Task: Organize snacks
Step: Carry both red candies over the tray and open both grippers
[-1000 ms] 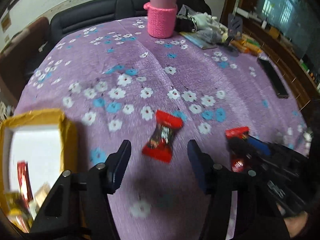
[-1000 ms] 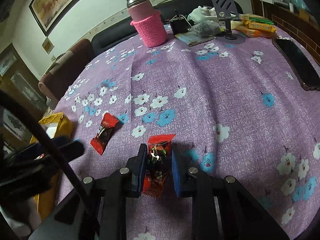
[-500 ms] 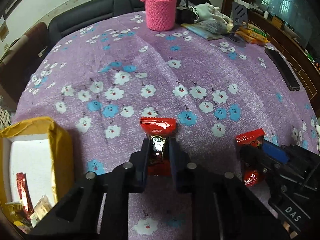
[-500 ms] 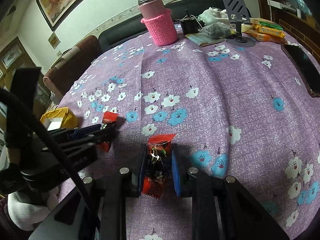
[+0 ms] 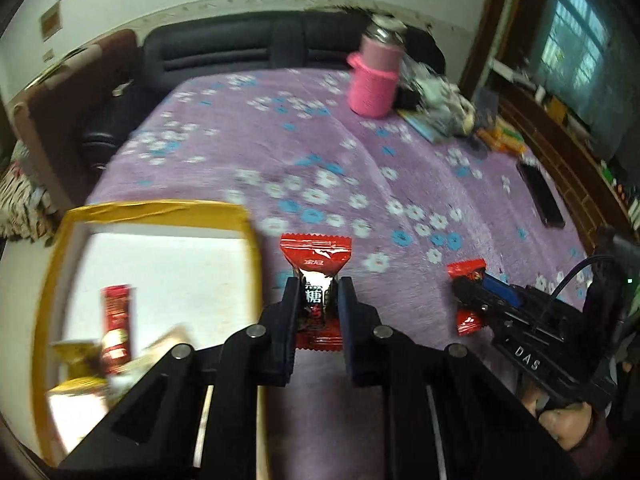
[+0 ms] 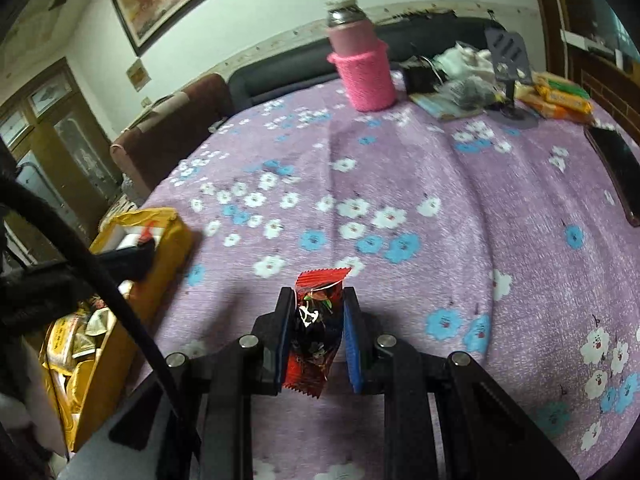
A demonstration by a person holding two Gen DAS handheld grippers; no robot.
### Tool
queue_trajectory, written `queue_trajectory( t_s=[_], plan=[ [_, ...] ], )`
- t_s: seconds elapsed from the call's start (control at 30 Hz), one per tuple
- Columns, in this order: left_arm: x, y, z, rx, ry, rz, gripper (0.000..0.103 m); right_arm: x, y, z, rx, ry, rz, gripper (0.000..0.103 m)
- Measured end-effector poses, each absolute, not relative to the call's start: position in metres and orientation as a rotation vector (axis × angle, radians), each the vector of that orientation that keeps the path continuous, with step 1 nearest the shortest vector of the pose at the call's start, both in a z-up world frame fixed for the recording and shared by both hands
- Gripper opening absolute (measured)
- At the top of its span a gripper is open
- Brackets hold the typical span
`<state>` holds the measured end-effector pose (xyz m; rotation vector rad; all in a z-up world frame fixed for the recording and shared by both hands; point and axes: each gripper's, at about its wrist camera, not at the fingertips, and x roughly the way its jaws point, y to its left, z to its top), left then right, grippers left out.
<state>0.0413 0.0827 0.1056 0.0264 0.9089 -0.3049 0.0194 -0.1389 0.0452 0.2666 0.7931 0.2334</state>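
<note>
My left gripper (image 5: 318, 286) is shut on a red candy packet (image 5: 316, 256) and holds it above the purple cloth, just right of the yellow box (image 5: 248, 240). The box has a white inside and holds several snacks, one a red stick pack (image 5: 116, 316). My right gripper (image 6: 316, 304) is shut on a second red candy packet (image 6: 314, 332), lifted over the cloth. In the left wrist view the right gripper (image 5: 476, 292) shows at the right with its packet (image 5: 466, 270). In the right wrist view the yellow box (image 6: 168, 236) stands at the left, the left gripper over it.
A pink knit-covered flask (image 6: 362, 68) stands at the back of the table (image 6: 440, 208). A black phone (image 6: 618, 168) lies at the right edge. A phone stand (image 6: 510, 60), yellow packs (image 6: 560, 100) and clutter sit at the back right. A dark sofa (image 5: 248, 52) lies behind.
My left gripper closed on the red candy packet, lifted it and moved left to the yellow box. My right gripper stayed shut on its packet and rose a little.
</note>
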Motion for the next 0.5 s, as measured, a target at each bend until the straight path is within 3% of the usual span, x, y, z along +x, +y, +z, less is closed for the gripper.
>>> queue_trajectory(
  t_s=[0.2, 0.5],
  plan=[
    [0.037, 0.150, 0.115, -0.025, 0.880, -0.196, 0.020, 0.019, -0.100, 0.065, 0.291, 0.836, 0.340, 0.022],
    [0.068, 0.217, 0.082, -0.123, 0.966, -0.090, 0.021, 0.033, 0.013, 0.090, 0.172, 0.875, 0.511, 0.022]
  ],
)
